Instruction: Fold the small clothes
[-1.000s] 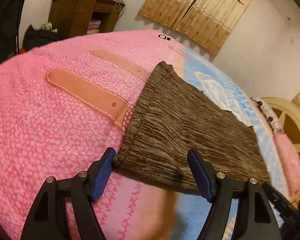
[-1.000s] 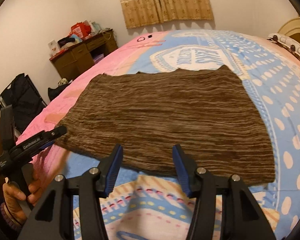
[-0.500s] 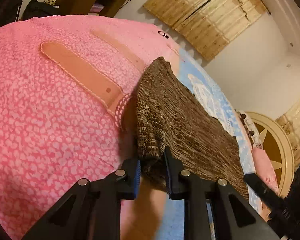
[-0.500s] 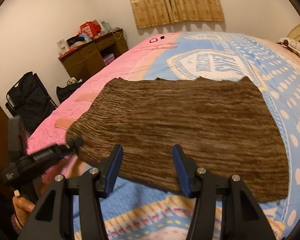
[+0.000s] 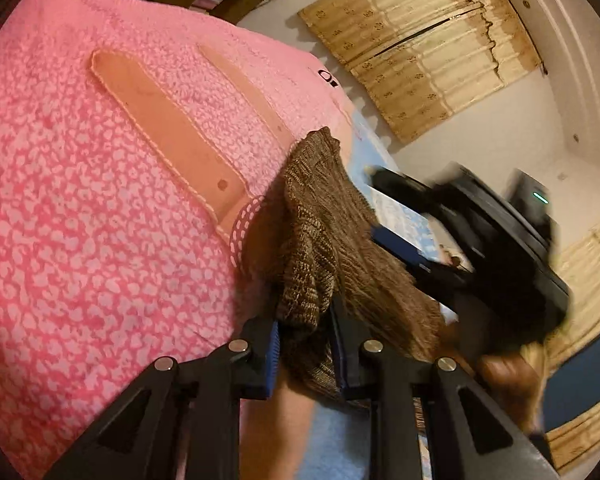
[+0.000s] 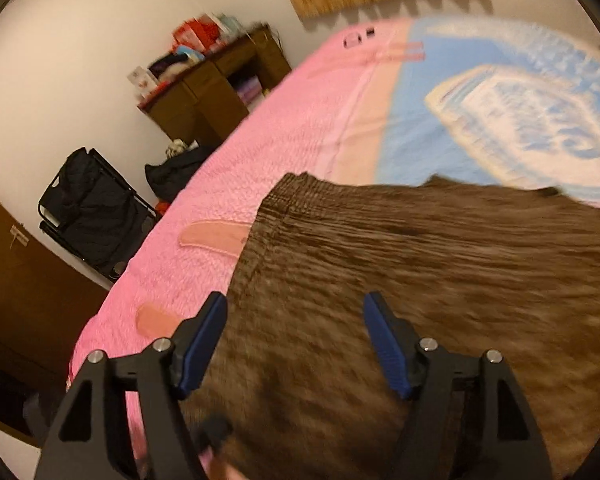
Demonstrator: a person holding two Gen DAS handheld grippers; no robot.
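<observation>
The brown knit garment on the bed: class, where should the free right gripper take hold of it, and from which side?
Grip the brown knit garment at its near edge, coming in low from the bed's near side. It lies flat, so only an edge can slip between the fingers; the left gripper already pinches one near corner.

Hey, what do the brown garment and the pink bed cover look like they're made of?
Brown garment: looks like a soft knit, probably yarn; mottled brown with fine ribbed lines, matte, and it bunches limply where it is pinched.
Pink bed cover: seems a plush, towel-like fabric; nubby speckled surface with no shine. Exact fibres can't be told.
</observation>
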